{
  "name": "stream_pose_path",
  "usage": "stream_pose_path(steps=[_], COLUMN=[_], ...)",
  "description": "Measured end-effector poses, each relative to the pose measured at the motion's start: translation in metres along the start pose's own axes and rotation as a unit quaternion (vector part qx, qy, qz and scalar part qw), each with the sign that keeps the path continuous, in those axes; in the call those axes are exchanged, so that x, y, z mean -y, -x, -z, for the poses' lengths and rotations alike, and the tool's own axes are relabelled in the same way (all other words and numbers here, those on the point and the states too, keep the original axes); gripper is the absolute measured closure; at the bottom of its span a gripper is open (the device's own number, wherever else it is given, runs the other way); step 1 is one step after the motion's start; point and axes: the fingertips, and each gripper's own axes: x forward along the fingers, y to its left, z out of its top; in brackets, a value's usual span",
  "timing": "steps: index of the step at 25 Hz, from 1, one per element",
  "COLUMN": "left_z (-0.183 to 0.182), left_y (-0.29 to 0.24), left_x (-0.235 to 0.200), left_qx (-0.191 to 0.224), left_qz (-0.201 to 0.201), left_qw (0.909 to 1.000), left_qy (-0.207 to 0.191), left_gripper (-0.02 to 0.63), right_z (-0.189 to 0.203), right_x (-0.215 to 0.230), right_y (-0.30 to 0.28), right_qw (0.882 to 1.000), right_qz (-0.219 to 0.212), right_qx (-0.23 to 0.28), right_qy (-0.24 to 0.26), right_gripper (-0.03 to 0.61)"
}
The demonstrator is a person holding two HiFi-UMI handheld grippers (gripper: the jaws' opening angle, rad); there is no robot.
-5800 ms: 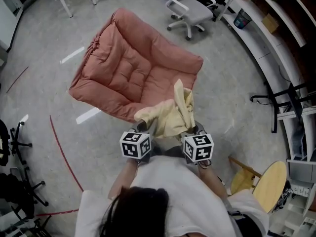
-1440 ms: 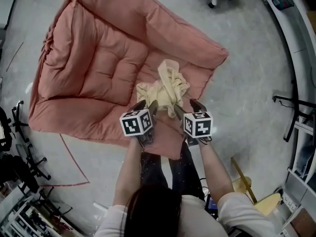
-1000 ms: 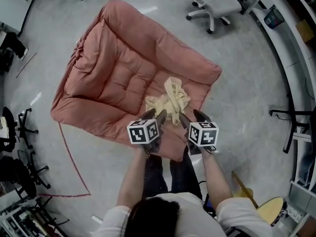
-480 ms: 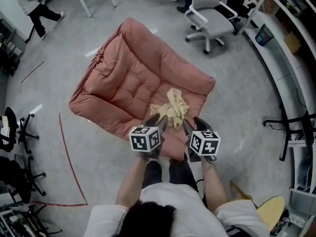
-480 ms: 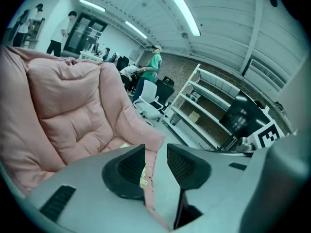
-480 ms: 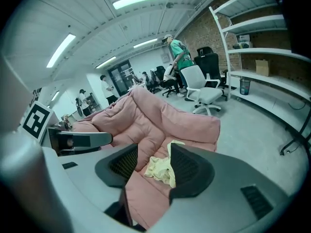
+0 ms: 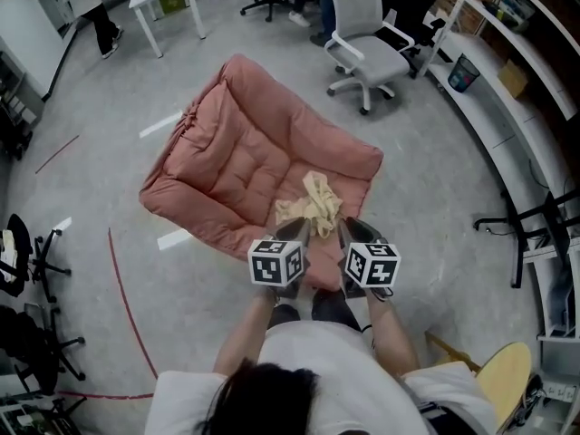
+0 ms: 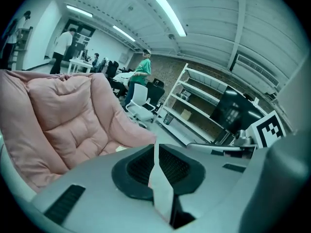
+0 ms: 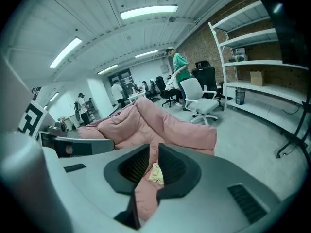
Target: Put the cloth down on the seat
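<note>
Cloth lay on the seat; my left tongs and right tongs hung empty at its near edge, jaws closing.

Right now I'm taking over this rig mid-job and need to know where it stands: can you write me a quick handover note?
Left gripper: jaws closing, nothing between them.
Right gripper: jaws closing, nothing between them.
Cloth: bunched on the near part of the seat, ahead of both grippers, touching neither.
Done: the cloth is down on the seat.
Left: probably nothing.
</note>
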Motion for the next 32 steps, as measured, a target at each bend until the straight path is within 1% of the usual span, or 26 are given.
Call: stream_pose_path(steps=[1, 2, 7, 10, 13, 16, 22, 29, 32], left_z=[-0.002, -0.004, 0.000, 0.004, 0.000, 0.000, 0.007, 0.013, 0.013], left_y=[0.004, 0.008, 0.019, 0.024, 0.026, 0.029, 0.032, 0.032, 0.030], left_x=[0.003, 0.006, 0.016, 0.017, 0.020, 0.023, 0.026, 0.024, 0.025], left_qx=[0.006, 0.010, 0.008, 0.008, 0.012, 0.016, 0.010, 0.004, 0.001], left_qz=[0.006, 0.011, 0.035, 0.036, 0.039, 0.039, 0.041, 0.038, 0.037], left_qw=[1.0000, 0.9999, 0.9993, 0.9992, 0.9988, 0.9982, 0.9975, 0.9974, 0.9972], left_qy=[-0.002, -0.005, -0.015, -0.016, -0.028, -0.043, -0.057, -0.061, -0.065], left_gripper=[0.563, 0.567, 0.578, 0.580, 0.581, 0.581, 0.581, 0.581, 0.581], right_z=[-0.001, -0.003, -0.005, -0.002, -0.002, 0.001, 0.007, 0.015, 0.019], right_x=[-0.005, -0.010, -0.031, -0.042, -0.048, -0.051, -0.053, -0.053, -0.052], right_y=[0.003, 0.005, 0.015, 0.017, 0.018, 0.019, 0.021, 0.023, 0.025], right_qw=[1.000, 1.000, 0.999, 0.999, 0.998, 0.999, 0.998, 0.998, 0.998], right_qz=[-0.003, -0.006, 0.000, 0.003, 0.009, 0.018, 0.033, 0.036, 0.034], right_qx=[0.005, 0.011, 0.031, 0.031, 0.032, 0.029, 0.026, 0.023, 0.022], right_qy=[0.003, 0.004, 0.019, 0.036, 0.046, 0.042, 0.046, 0.048, 0.038], right_gripper=[0.511, 0.519, 0.545, 0.548, 0.551, 0.551, 0.551, 0.551, 0.551])
